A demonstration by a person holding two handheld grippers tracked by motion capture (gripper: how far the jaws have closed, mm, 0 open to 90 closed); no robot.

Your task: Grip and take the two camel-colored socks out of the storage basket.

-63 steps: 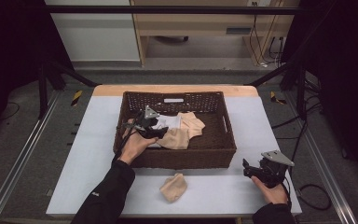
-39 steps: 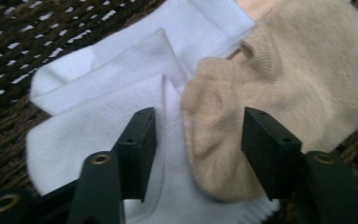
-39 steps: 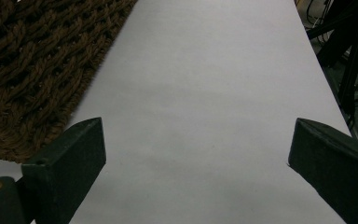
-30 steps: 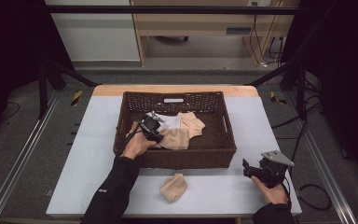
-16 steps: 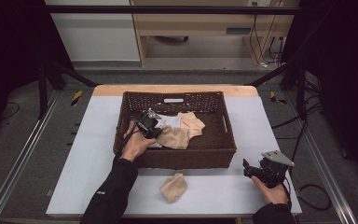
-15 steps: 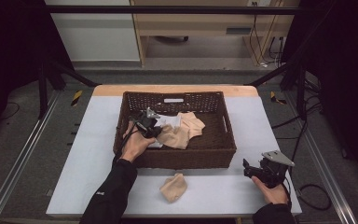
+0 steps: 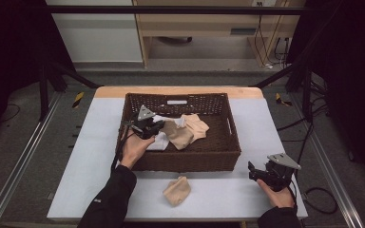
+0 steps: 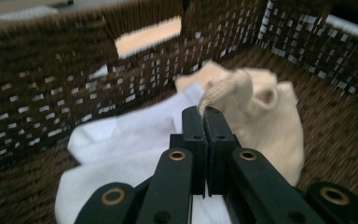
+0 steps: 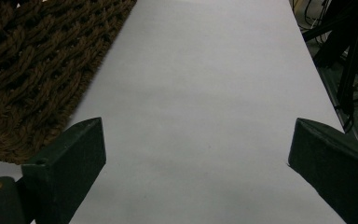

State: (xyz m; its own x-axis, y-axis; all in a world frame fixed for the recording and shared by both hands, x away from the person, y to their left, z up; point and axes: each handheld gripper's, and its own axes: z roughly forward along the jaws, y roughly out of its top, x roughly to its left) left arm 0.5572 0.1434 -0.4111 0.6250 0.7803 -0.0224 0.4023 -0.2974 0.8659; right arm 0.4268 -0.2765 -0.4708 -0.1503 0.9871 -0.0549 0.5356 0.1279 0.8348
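Lifted a little since a moment ago: left gripper (image 7: 147, 127), now raised over the left half of the brown wicker basket (image 7: 218, 159) with its grey plate up. Jaws pressed together in the left gripper view, pinching the ribbed edge of a beige sock (image 8: 256, 112), which hangs from the tips above the basket floor. Beneath and to the left, a white cloth (image 8: 121, 154) lying near the basket's left wall. Left hand (image 7: 134, 149) reaching over the basket's near-left rim, forearm in a black sleeve angled up from the bottom edge. Right gripper (image 7: 266, 175) unmoved, low by the bench's (image 7: 85, 156) near-right corner, just off the basket's near-right corner, held in the right hand (image 7: 278, 195). Jaws spread wide in the right gripper view, holding nothing, bare white surface between. Second beige sock (image 7: 177, 190) lying crumpled by the bench's near edge, in front of the basket.
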